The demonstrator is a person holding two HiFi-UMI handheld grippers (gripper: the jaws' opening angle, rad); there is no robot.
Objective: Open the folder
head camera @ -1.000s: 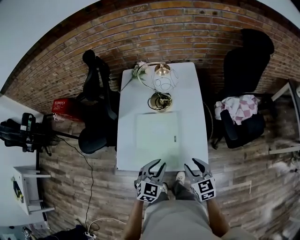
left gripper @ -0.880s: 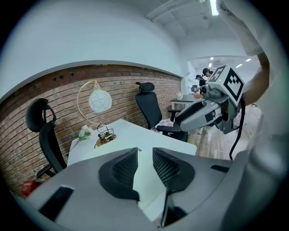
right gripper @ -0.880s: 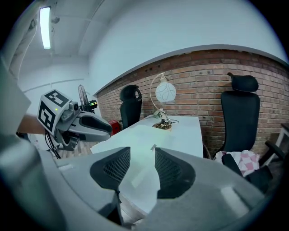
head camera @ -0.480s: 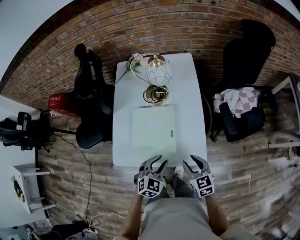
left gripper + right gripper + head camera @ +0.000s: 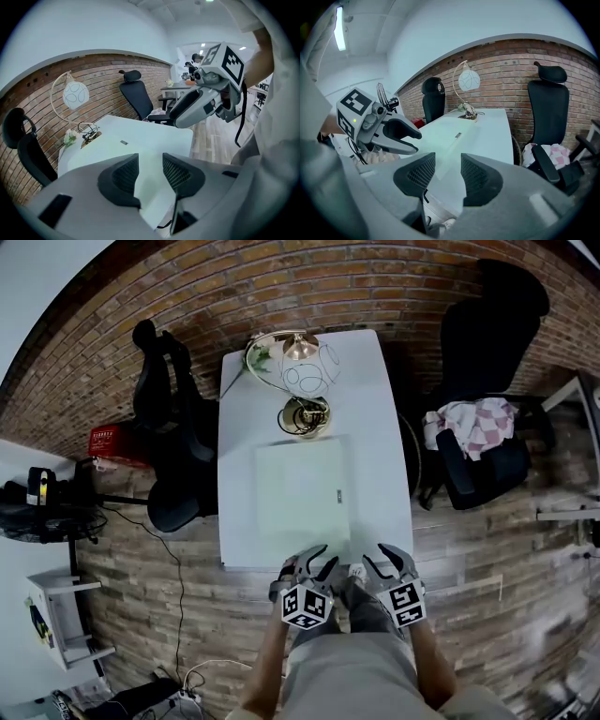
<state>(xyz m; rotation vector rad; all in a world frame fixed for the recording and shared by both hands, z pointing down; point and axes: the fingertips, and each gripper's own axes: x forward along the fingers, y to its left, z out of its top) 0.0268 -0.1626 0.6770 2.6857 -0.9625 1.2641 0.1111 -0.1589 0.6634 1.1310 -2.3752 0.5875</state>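
Shifted since a second ago: the table has drifted up and left in the head view, and the left marker cube has rolled. Long white rectangular table (image 5: 375,427); near its far edge stands a brass arc lamp with a wire globe (image 5: 305,381). The flat pale-green rectangular folder (image 5: 302,486) lies shut on the near half of the table, roughly midway between the long edges, with a small dark tab (image 5: 339,495) toward its right side. The grey two-jaw left tongs (image 5: 317,561) are opening, with nothing between the pads. The grey two-jaw right tongs (image 5: 380,559) are apart and empty too. Both hover at the table's near edge, just short of the folder, touching nothing. Progress: none yet; the cover is still to be gripped and lifted, probably from the tab side.
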